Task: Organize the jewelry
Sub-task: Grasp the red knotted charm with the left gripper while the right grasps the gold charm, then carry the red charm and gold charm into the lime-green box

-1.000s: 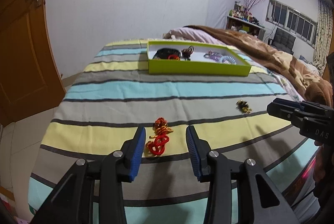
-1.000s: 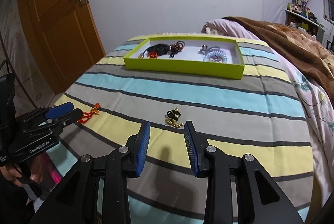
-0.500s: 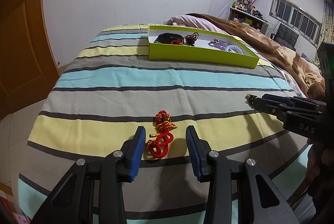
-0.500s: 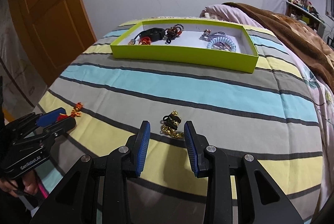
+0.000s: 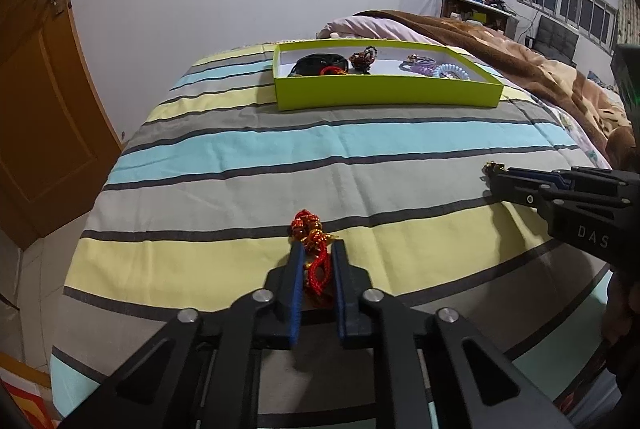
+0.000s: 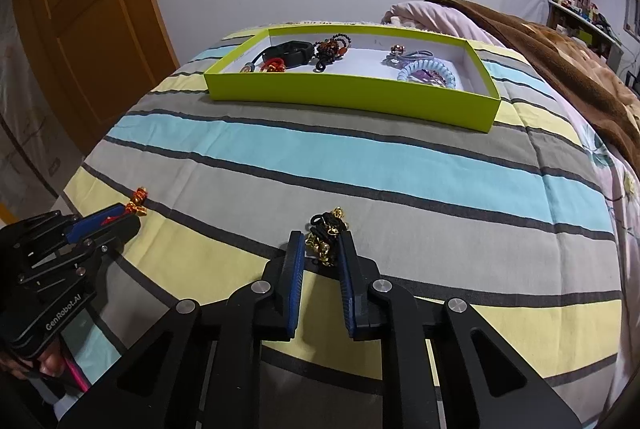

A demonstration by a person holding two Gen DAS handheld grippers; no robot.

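- The striped bedspread [image 5: 248, 145] carries everything; it is soft and will give under my fingertips, so I expect any pinch to gather a little cloth.
- The green tray [image 6: 352, 97] sits toward the far edge of the bed with several pieces already in it. I judge it light card, easily nudged.
- My left gripper [image 5: 314, 271] has narrowed its jaws since half a second ago and now pinches the red knotted cord charm [image 5: 312, 249], near the near edge of the bed. The cord looks soft, light and limp; the looped middle, where I have it, seems the best hold, with the beaded end poking out ahead.
- My right gripper [image 6: 322, 257] has likewise come forward and closed in. Its pads flank the gold-and-black chain piece [image 6: 326, 235], near the near edge, but I cannot tell whether they are truly clamped on it.
- That chain looks small, slippery and loose-linked, so I would take the bunched centre.
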